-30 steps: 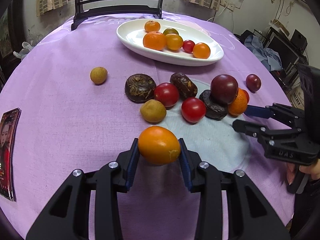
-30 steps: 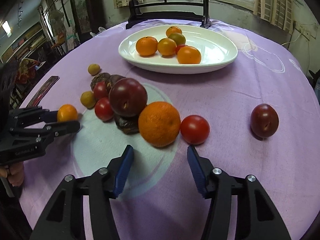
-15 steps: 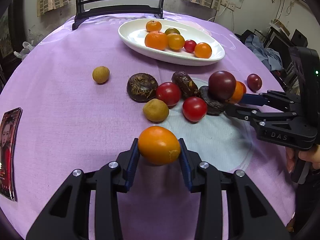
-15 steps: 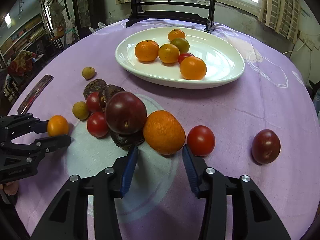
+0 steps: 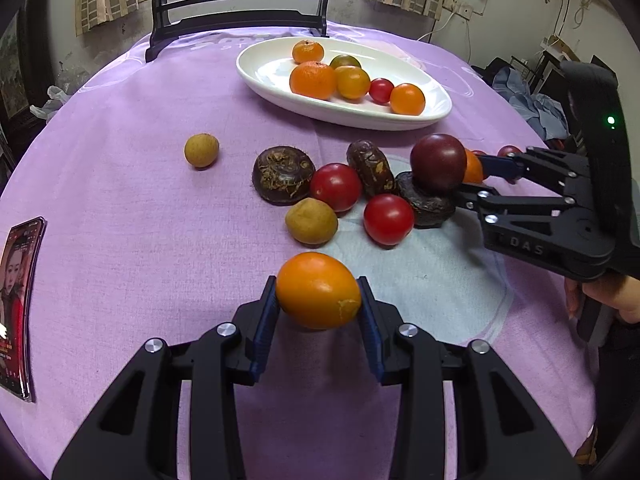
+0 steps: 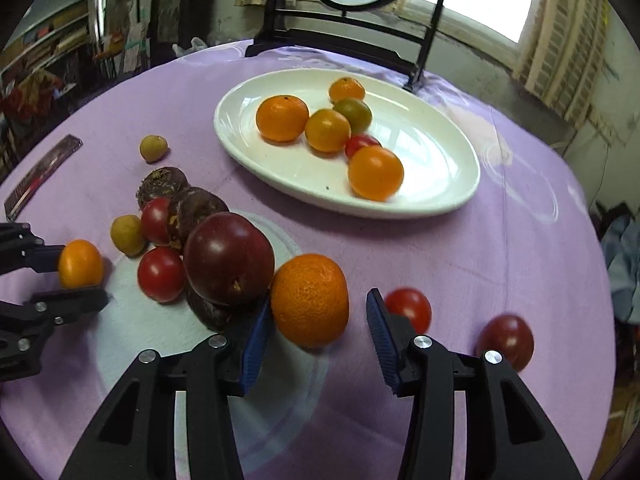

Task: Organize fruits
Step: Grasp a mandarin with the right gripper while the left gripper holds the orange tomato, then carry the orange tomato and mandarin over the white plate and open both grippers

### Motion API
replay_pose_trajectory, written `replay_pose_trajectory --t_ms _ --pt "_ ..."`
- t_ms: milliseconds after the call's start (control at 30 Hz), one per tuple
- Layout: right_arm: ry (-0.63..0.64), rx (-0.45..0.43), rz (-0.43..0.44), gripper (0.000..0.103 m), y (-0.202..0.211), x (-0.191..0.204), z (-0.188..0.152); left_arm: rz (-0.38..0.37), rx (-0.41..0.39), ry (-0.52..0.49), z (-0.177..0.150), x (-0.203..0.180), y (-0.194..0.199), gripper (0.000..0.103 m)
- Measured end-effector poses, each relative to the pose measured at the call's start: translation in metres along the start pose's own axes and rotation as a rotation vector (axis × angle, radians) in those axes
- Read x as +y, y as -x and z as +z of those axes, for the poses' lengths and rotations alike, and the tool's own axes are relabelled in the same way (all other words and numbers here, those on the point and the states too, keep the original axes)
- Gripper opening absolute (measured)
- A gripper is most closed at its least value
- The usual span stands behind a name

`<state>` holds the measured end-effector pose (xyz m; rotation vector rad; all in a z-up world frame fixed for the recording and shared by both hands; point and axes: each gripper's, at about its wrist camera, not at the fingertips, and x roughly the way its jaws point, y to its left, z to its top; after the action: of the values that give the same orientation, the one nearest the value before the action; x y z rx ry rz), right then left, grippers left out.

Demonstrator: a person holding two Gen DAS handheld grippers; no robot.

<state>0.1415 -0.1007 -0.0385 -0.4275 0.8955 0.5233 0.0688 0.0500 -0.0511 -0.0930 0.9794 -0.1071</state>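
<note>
My left gripper (image 5: 319,300) is clamped on a smooth orange fruit (image 5: 318,290), both blue pads (image 5: 265,320) pressed against its sides, the fruit held above the purple tablecloth (image 5: 120,240). My right gripper (image 6: 316,328) stands with jaws wide apart around a dimpled orange (image 6: 310,300): the left pad lies against or just beside its skin, the right pad clear of it with a visible gap. Immediately left of this orange, a dark purple plum (image 6: 229,264) rests on top of a dark brown, rough-skinned fruit (image 6: 208,312). A red tomato (image 6: 409,307) sits just beyond the right finger, and a second dark plum (image 6: 507,340) lies further right. Further loose fruit, two red tomatoes (image 5: 336,186) and two yellow-brown fruits (image 5: 311,221) among them, clusters on the cloth. The white oval plate (image 6: 440,168) beyond holds orange citrus fruits (image 6: 282,117) and one small red fruit (image 6: 360,143).
</note>
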Motion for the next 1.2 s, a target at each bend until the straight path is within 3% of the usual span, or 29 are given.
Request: replay_pose_trajectory --t_ms 33,133,300,467,633,767,933,1200 --pt "-0.007 0.002 0.027 0.035 0.000 -0.001 0.000 -0.002 0.001 0.001 0.000 0.000 0.000 0.037" --pt "-0.005 -0.008 0.011 0.035 0.005 0.001 -0.004 -0.007 0.003 0.001 0.001 0.001 0.000 0.037" --pt "-0.085 -0.038 0.056 0.035 0.025 -0.011 -0.020 -0.012 -0.004 0.002 0.002 0.001 0.006 0.037" --pt "-0.168 -0.155 0.065 0.035 0.067 -0.034 -0.024 -0.011 -0.066 -0.080 0.012 -0.015 0.033 0.037" --pt "-0.207 -0.229 0.105 0.035 0.088 -0.049 -0.003 -0.038 -0.126 -0.127 0.048 -0.027 0.052 0.037" --pt "-0.206 -0.219 0.080 0.035 0.071 -0.053 0.022 0.013 -0.154 -0.122 0.089 -0.028 0.041 0.037" --pt "-0.207 -0.149 0.057 0.035 0.029 -0.056 0.054 0.065 -0.128 -0.078 0.139 -0.015 0.005 0.037" --pt "-0.264 -0.080 0.006 0.035 -0.020 -0.078 0.081 0.029 -0.073 -0.047 0.178 -0.013 -0.039 0.037"
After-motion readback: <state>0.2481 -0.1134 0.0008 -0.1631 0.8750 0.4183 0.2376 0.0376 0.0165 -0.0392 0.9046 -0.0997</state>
